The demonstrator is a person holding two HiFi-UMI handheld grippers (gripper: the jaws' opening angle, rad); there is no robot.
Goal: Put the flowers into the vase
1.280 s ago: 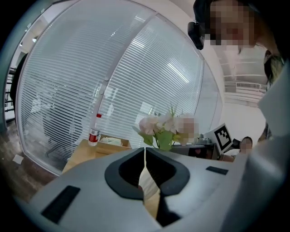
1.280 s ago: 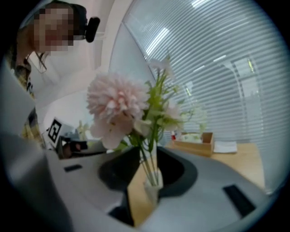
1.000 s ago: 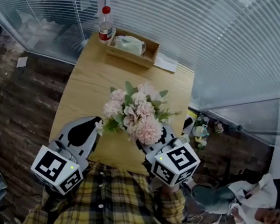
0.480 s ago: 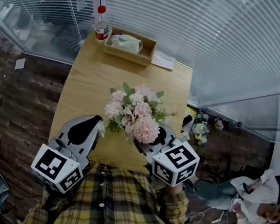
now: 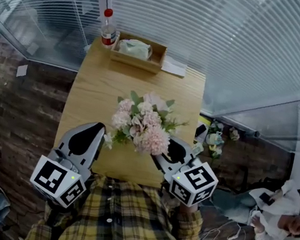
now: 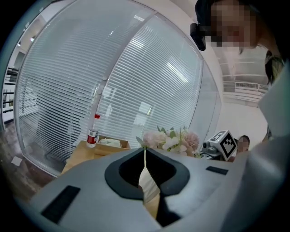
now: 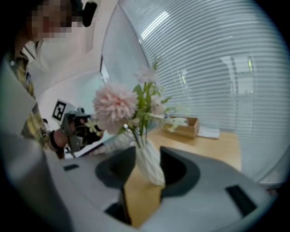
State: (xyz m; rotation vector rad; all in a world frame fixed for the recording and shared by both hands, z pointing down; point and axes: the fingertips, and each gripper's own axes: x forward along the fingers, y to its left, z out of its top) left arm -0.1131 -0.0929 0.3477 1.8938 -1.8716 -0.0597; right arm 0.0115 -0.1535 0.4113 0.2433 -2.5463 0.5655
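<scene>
Head view: flowers (image 5: pixel 141 124) sit as one pink-and-white bunch with green leaves, mid-width on the wooden table (image 5: pixel 96 89), toward its near edge. The blooms hide the vase from above. Left gripper (image 5: pixel 101 133) is just beside the bunch on its left. Right gripper (image 5: pixel 163 149) is just beside it on the right. Both point in toward it. At the table's far end a clear bottle (image 5: pixel 108 27) with a red cap stands upright, just beside a shallow wooden tray (image 5: pixel 153 63). The tray holds something pale and crumpled. A white sheet (image 5: pixel 175 66) lies by the tray's right side.

Right gripper view: white faceted vase (image 7: pixel 150 168) stands upright on the table with the stems in its neck and a big pink bloom up left. It shows in the gap between the jaws. The jaws are apart and have just been opening. The pads are not clamping the vase, and bare table shows beside its base.

Left gripper view: jaws meet at the tips, leaving only a thin slit that widens toward the base. Nothing gripped that I can make out. The flowers sit just past the tips, with the right gripper beyond them at right.
</scene>
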